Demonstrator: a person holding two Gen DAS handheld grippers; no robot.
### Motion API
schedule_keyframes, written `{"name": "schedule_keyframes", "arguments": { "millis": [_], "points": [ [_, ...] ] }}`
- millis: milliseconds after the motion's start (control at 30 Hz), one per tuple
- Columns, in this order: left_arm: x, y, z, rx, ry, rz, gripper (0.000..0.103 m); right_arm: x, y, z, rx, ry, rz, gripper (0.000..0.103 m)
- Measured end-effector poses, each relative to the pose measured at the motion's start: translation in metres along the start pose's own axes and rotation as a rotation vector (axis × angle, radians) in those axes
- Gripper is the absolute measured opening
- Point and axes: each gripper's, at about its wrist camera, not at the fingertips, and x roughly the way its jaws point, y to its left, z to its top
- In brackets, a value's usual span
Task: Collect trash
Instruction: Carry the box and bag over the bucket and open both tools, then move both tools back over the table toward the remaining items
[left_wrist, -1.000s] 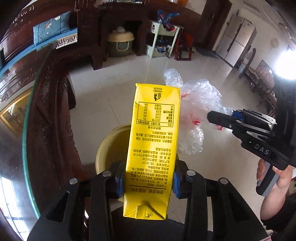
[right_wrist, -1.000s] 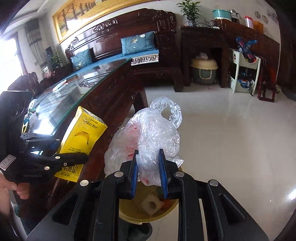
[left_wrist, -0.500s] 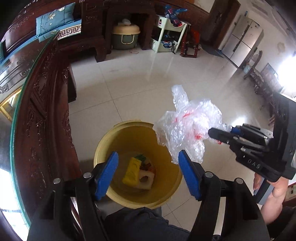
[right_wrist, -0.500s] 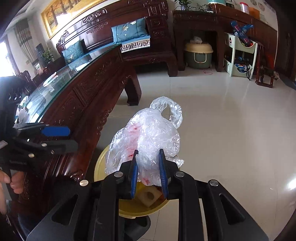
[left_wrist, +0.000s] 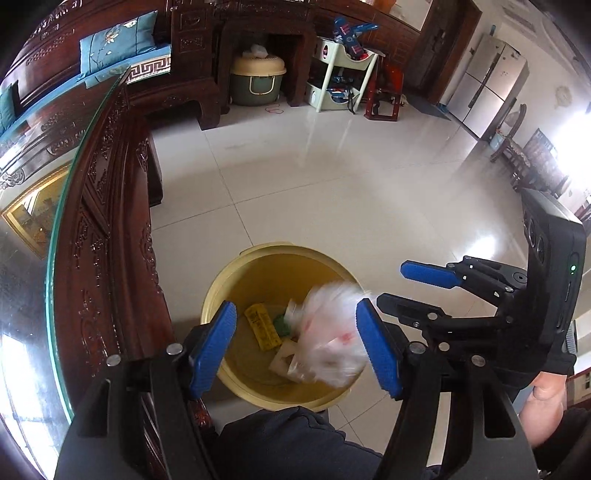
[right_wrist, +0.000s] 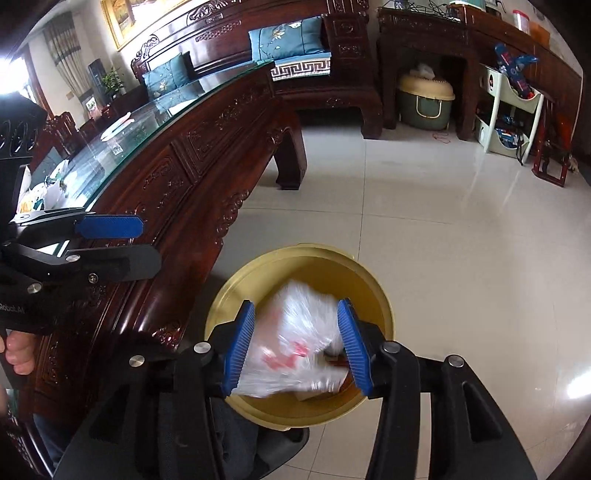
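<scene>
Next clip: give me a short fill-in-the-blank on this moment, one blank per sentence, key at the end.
1. The plastic bag is dropping into the ____ bin.
2. The carton lying in the bin is ____ in colour.
3. The opening right tool has ____ pads.
4. The left tool, jaws apart, holds ____.

Missing words: yellow; yellow; blue; nothing

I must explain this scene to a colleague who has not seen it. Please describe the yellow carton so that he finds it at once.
Beside the dark carved wooden table a round yellow bin stands on the pale tiled floor. The yellow carton lies inside at the bottom, left of the blurred clear plastic bag. It alone is a flat yellow box with black print.
</scene>
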Motion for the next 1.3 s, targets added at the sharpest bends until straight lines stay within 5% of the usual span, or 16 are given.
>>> {"name": "schedule_keyframes", "arguments": {
  "millis": [400,700,967,1300],
  "points": [
    [-0.004,0.001,-0.003,0.003,-0.011,-0.011,0.067,-0.019,0.003,0.004,-0.011,-0.026,-0.045,0.046],
    [-0.037,0.006,-0.009,-0.02,-0.092,-0.014,0.067,-0.05,0.029,0.017,-0.052,-0.109,-0.042,0.046],
    [-0.103,0.03,-0.043,-0.085,-0.214,0.08,0.068,-0.077,0.089,0.029,-0.165,-0.211,0.012,0.06],
    [-0.196,0.096,-0.122,-0.283,-0.33,0.263,0.078,-0.096,0.189,0.042,-0.339,-0.308,0.117,0.08]
  ]
}}
